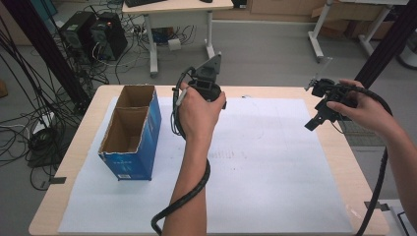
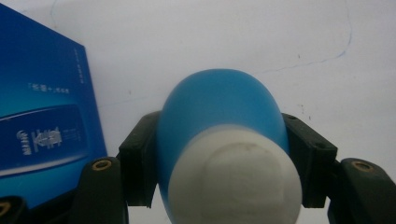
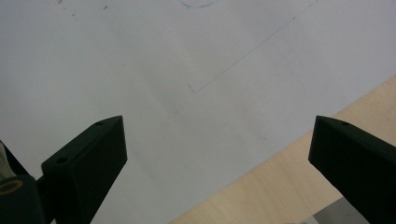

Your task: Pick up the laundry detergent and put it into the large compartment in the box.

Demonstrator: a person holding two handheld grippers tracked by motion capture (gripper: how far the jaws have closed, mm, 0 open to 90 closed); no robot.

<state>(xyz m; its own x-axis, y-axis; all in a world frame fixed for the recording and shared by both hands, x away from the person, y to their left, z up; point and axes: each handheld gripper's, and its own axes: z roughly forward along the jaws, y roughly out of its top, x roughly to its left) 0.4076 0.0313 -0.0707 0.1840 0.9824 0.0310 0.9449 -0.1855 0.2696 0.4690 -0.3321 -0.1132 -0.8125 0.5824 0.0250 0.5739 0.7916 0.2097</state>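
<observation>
The left tongs [image 2: 219, 154] are clamped on a blue bottle [image 2: 219, 107] with a white cap [image 2: 233, 177], both pads pressed against its rounded sides, cap end toward the camera; in the high view the person's left hand [image 1: 196, 110] holds them above the white sheet [image 1: 275, 162], just right of the open blue box [image 1: 129, 132]. The right tongs [image 3: 217, 158] stand wide open with nothing between them, held over the right edge of the sheet where it meets the bare worktop [image 3: 280, 186], well apart from the box. The step in hand looks like carrying the bottle to the box and setting it inside. To do it well, keep the squeeze steady (the bottle's curved, smooth body could slip or twist out if the pads relax), bring it clear of the box's rim before moving sideways, and centre it over one of the two compartments rather than over the divider. Lower it until it rests on the bottom before letting go, so that it does not drop and tip the light cardboard. The right tongs could steady the box wall if it shifts.
</observation>
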